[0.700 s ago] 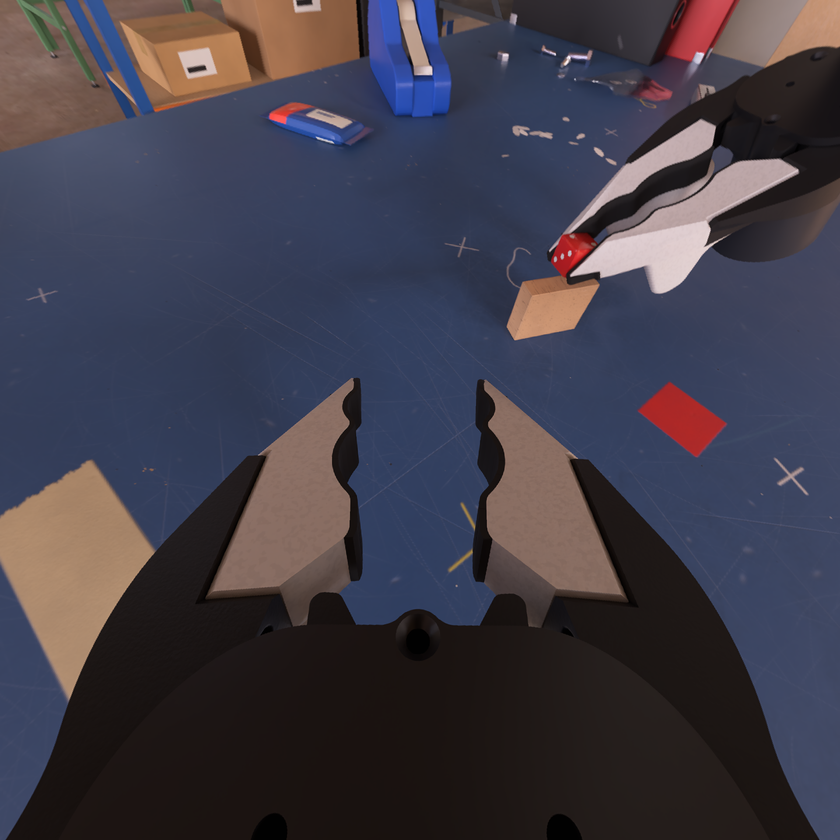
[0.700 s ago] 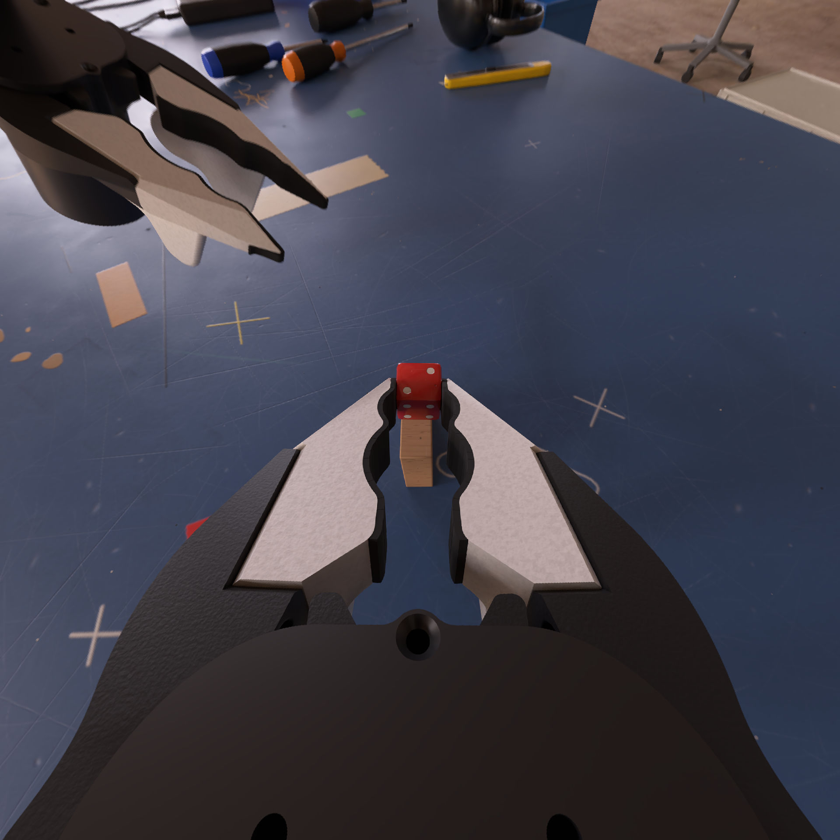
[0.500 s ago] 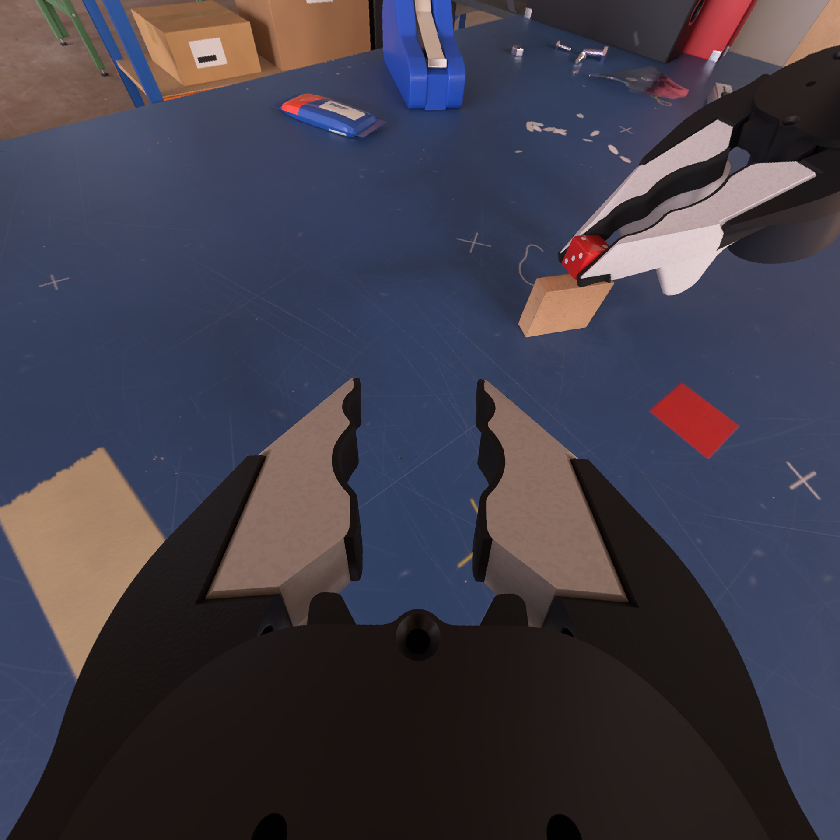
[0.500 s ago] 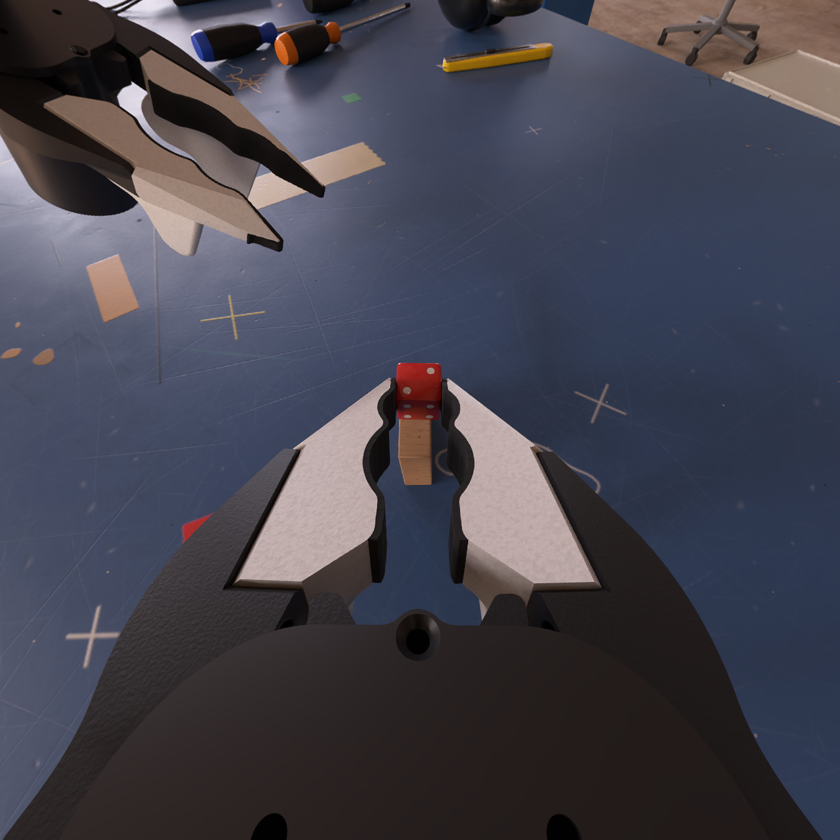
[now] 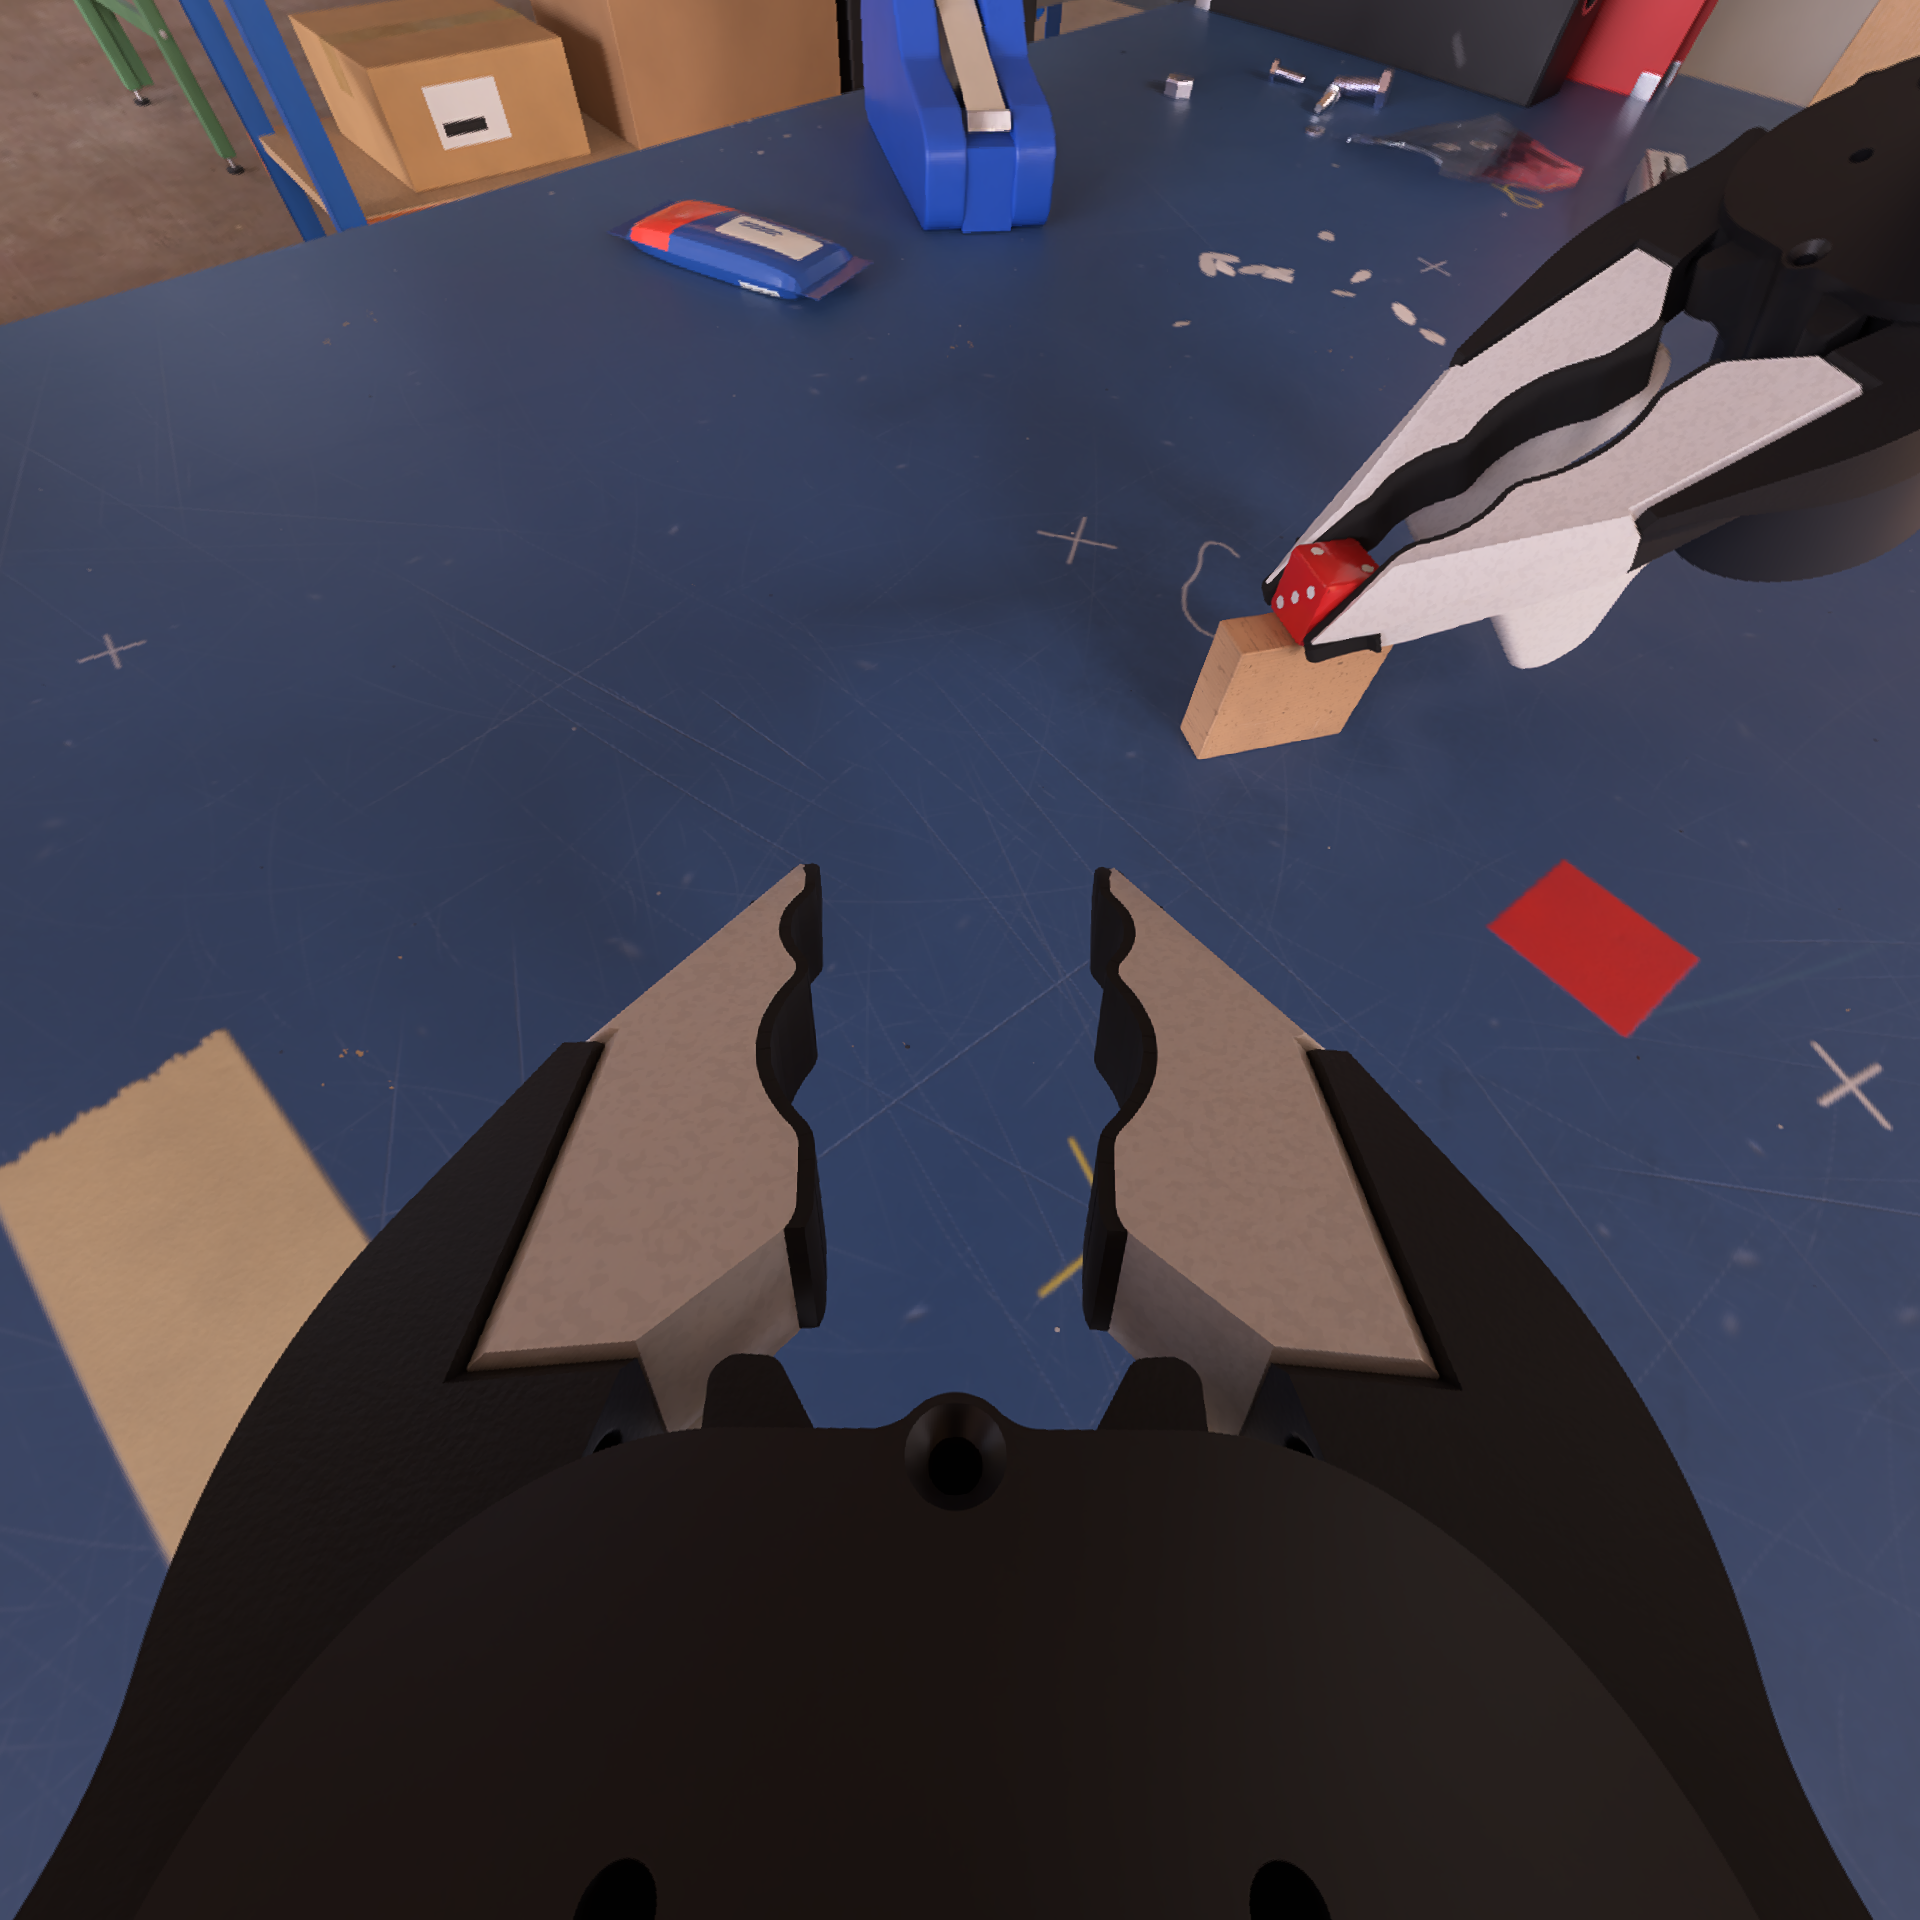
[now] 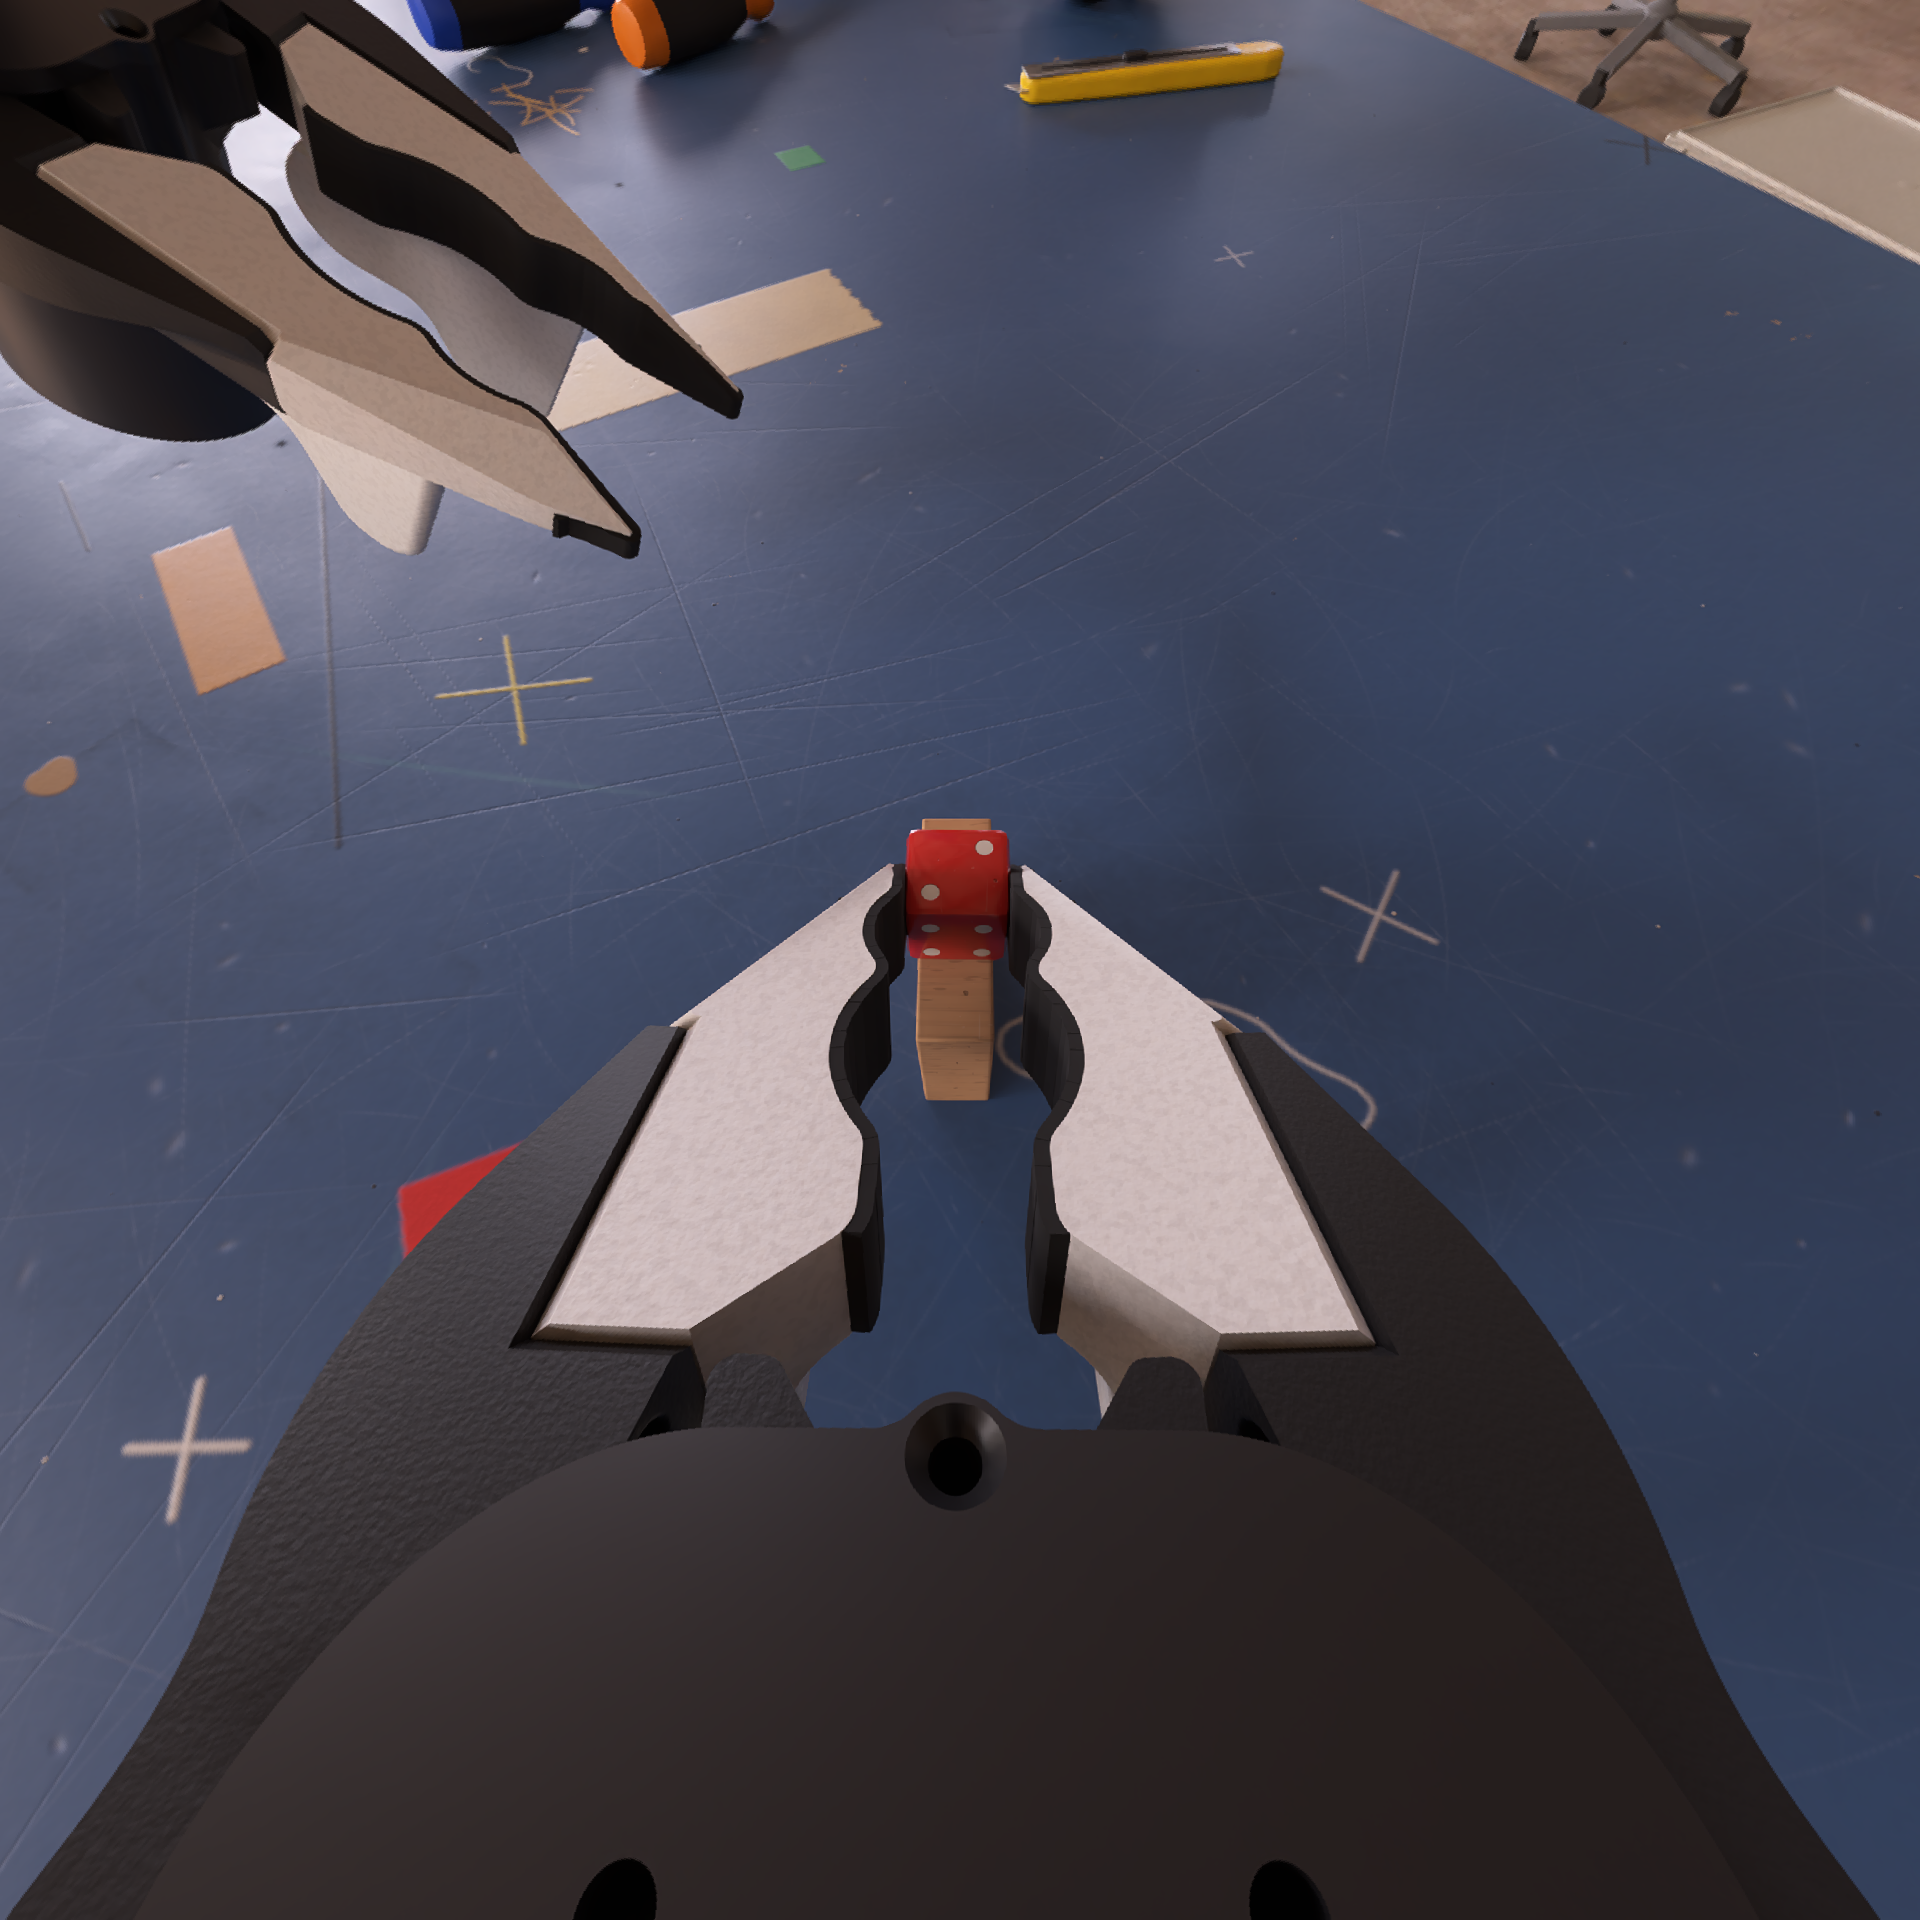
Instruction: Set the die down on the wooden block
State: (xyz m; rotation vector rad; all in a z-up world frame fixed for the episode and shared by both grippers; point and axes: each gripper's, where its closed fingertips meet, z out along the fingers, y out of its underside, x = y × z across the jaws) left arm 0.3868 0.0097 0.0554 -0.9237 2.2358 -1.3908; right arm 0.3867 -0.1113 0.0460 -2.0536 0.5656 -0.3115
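Note:
A red die (image 6: 956, 891) with white pips is held between the tips of my right gripper (image 6: 956, 883), which is shut on it. The die sits right over the top of the narrow wooden block (image 6: 954, 1029), at or just above its surface. In the left wrist view the die (image 5: 1317, 588) is at the block's (image 5: 1273, 691) upper right edge, with the right gripper (image 5: 1325, 608) reaching in from the right. My left gripper (image 5: 954, 883) is open and empty, hovering above the blue table well short of the block; it also shows in the right wrist view (image 6: 686, 468).
On the blue table: a red square patch (image 5: 1592, 945), tan tape strips (image 5: 156, 1247) (image 6: 727, 338), a blue tape dispenser (image 5: 961, 114), a blue and red packet (image 5: 743, 247), a yellow utility knife (image 6: 1148, 73), screwdriver handles (image 6: 675, 21). Cardboard boxes (image 5: 442, 94) stand beyond the table edge.
My right gripper has lowered and moved forward with the die, bringing it onto the block's top. My left gripper has drifted slightly, staying open.

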